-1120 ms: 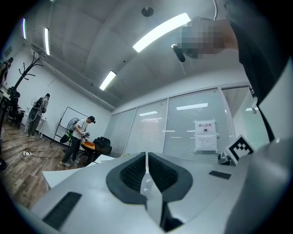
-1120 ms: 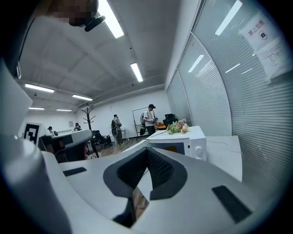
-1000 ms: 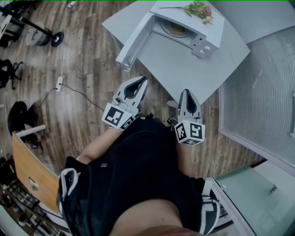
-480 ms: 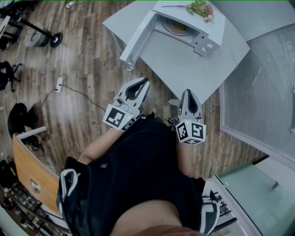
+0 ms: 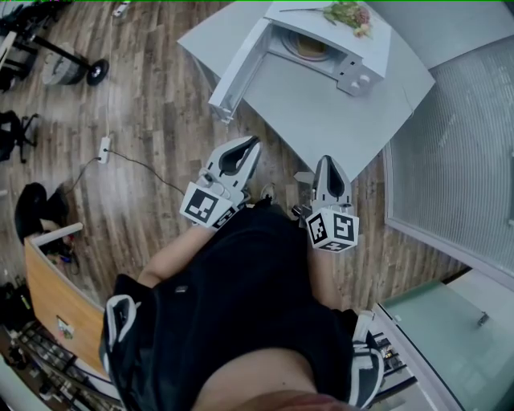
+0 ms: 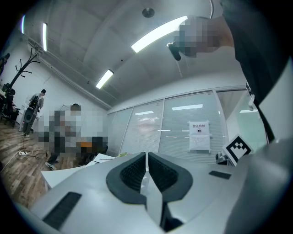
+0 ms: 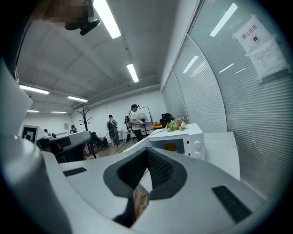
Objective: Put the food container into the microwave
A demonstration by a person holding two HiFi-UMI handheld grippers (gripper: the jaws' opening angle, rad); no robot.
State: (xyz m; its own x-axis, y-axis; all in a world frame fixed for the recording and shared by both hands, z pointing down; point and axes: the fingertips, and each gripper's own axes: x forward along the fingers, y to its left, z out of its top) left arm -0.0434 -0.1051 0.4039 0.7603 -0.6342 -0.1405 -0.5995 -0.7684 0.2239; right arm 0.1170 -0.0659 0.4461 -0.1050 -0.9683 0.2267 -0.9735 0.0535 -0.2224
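The white microwave (image 5: 345, 48) stands on a grey table (image 5: 321, 120) with its door (image 5: 237, 71) swung open to the left. Inside it sits a yellowish food container (image 5: 309, 50), which the right gripper view also shows in the cavity (image 7: 170, 147). My left gripper (image 5: 250, 143) and right gripper (image 5: 324, 160) are held close to my body, short of the table's near corner. Both are shut with nothing between the jaws (image 6: 146, 156) (image 7: 147, 154). The left gripper view looks past the table toward a glass wall and does not show the microwave.
A sprig of flowers (image 5: 347, 16) lies on top of the microwave. A power strip with its cable (image 5: 103, 144) lies on the wooden floor at left, beyond it a wheeled stand (image 5: 76, 60). A wooden cabinet (image 5: 48, 281) stands lower left. Glass partitions (image 5: 458, 160) close the right side. People (image 7: 134, 121) stand far off.
The head view has shifted a little, so the microwave sits slightly higher in frame. Both grippers stay shut and in about the same place in front of my body.
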